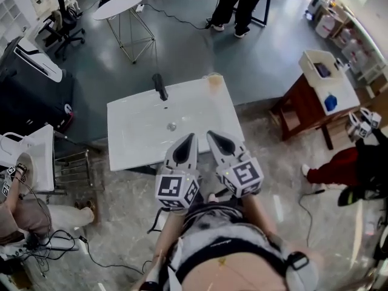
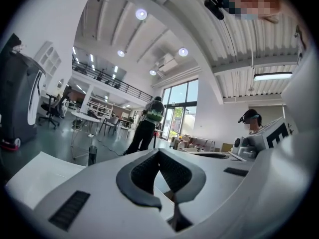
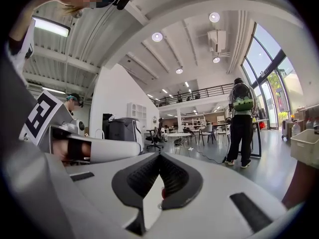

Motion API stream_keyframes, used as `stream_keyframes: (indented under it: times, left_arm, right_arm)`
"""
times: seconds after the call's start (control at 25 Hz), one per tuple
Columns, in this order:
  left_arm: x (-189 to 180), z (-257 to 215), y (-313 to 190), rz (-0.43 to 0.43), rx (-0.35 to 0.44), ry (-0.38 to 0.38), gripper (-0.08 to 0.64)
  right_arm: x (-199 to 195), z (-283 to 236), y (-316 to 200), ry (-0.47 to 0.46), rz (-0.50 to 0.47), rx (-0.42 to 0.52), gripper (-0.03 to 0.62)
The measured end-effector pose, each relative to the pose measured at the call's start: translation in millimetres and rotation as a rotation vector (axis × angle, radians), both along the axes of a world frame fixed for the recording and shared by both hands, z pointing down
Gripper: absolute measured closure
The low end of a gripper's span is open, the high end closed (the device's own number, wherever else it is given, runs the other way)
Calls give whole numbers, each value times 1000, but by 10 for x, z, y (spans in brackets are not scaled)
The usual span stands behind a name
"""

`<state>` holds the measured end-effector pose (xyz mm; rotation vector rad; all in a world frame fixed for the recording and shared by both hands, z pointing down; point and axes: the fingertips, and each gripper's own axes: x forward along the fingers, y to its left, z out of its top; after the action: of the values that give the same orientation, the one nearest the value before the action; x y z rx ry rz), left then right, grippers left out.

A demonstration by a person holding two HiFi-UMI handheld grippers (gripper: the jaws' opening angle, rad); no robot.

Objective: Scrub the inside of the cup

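Note:
A white table (image 1: pixel 139 138) stands in front of me. At its far right corner sits a small tan cup (image 1: pixel 214 82). A dark brush-like thing (image 1: pixel 159 86) stands at the far edge, also visible in the left gripper view (image 2: pixel 92 155). A small shiny object (image 1: pixel 172 126) lies mid-table. My left gripper (image 1: pixel 192 137) and right gripper (image 1: pixel 210 134) hover side by side over the near edge, pointing level. Both are shut with nothing between the jaws (image 2: pixel 159 151) (image 3: pixel 160 156). Each gripper shows at the edge of the other's view.
A round white table (image 1: pixel 118 5) and a standing person (image 1: pixel 239 5) are beyond the table. A black machine (image 1: pixel 30 83) stands to the left, and a wooden side table with a white bin (image 1: pixel 321 71) to the right. Cables (image 1: pixel 54 241) lie on the floor.

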<state>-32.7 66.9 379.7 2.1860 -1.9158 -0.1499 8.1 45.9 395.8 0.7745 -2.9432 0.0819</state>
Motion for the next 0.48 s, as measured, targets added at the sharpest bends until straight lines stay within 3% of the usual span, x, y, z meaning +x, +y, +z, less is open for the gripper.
stream_keyframes:
  times: [0.48]
  left_arm:
    - [-620, 88, -467, 100, -9, 16, 545]
  right_arm:
    - [-650, 34, -434, 26, 91, -18, 591]
